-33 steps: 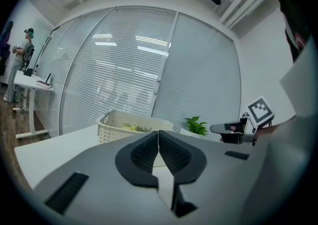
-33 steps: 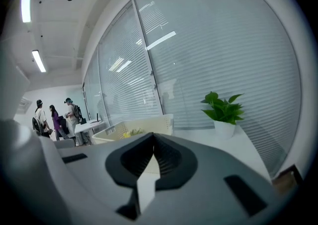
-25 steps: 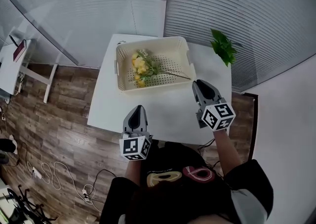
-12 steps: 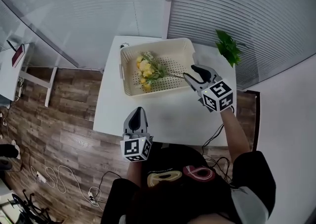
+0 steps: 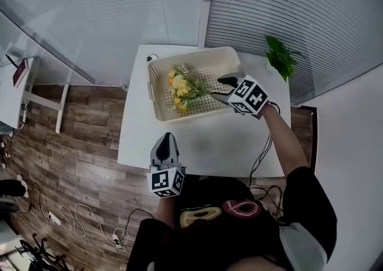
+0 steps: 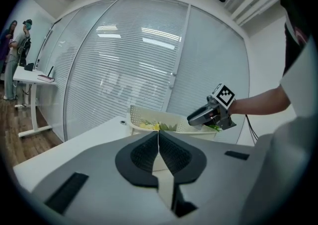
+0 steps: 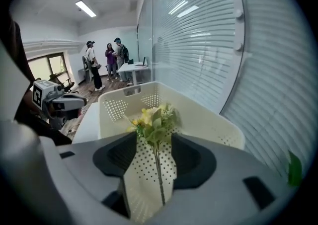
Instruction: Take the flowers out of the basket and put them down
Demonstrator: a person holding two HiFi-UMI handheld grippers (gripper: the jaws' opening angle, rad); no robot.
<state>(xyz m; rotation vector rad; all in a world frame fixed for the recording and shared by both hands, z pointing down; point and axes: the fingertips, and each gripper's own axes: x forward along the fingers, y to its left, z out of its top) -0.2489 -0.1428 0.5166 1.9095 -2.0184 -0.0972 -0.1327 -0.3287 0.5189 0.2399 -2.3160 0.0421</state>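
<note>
Grey left hand-held gripper (image 5: 166,137) and right hand-held gripper (image 5: 219,87), black-and-white marker cubes (image 5: 164,181); black shirt (image 5: 209,243).

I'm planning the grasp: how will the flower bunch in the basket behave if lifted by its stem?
Probably light: the flowers are a small bunch on one thin stem. Held by that stem, the leafy head may droop or swing. They lie loose in the basket, so snagging seems unlikely.
</note>
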